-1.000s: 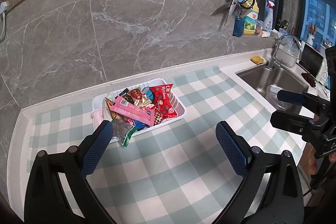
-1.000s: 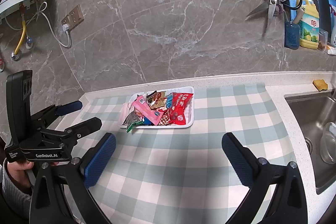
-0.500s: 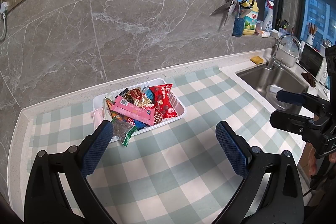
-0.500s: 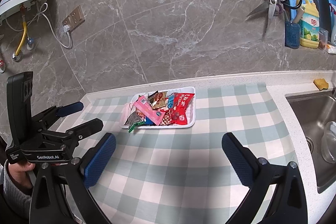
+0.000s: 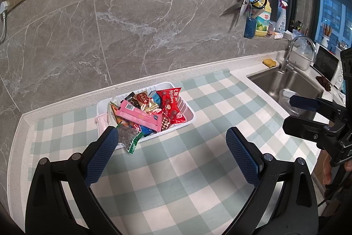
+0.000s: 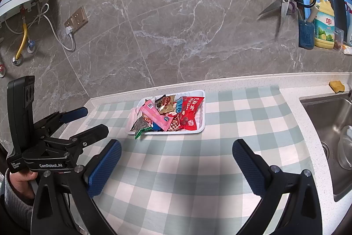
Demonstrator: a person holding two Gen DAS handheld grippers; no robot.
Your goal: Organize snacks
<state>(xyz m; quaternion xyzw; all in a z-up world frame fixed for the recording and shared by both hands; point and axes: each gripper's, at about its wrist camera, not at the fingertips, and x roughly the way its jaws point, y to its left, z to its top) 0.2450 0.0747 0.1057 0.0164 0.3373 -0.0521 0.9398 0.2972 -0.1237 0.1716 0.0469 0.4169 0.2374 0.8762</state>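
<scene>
While working over the surface, held the left hand-held gripper [image 5: 171, 139] with jaws spread wide and nothing between the blue pads [image 5: 100, 158]. Kept it above the checked cloth [image 5: 180, 171], short of the tray [image 5: 189, 111]. Saw the left pad overlapping the tray's near left corner in the left wrist view; could not tell whether it touched.

Held the right hand-held gripper [image 6: 177, 152] likewise wide apart and empty, above the cloth and well short of the tray. Gripped each tool from below by hand; saw a grey sleeve [image 6: 13, 193] at the left tool.

Found the snacks [image 5: 145, 112] piled loosely in the white tray, which sat on the cloth near the wall:
- red bag [image 5: 170, 102] at the right end of the pile, lying flat;
- pink packet [image 5: 138, 115] laid diagonally across the middle, on top of other wrappers;
- gold wrapper [image 5: 150, 105] beside the red bag, toward the wall;
- seed packet [image 5: 129, 139] with green edges, hanging over the near rim onto the cloth.

Could not read the smaller wrappers beneath.

Noted a sink [image 5: 286, 83] to the right of the cloth, a yellow sponge [image 5: 269, 62] on the ledge behind it, and scissors [image 5: 241, 8] hanging on the wall.
</scene>
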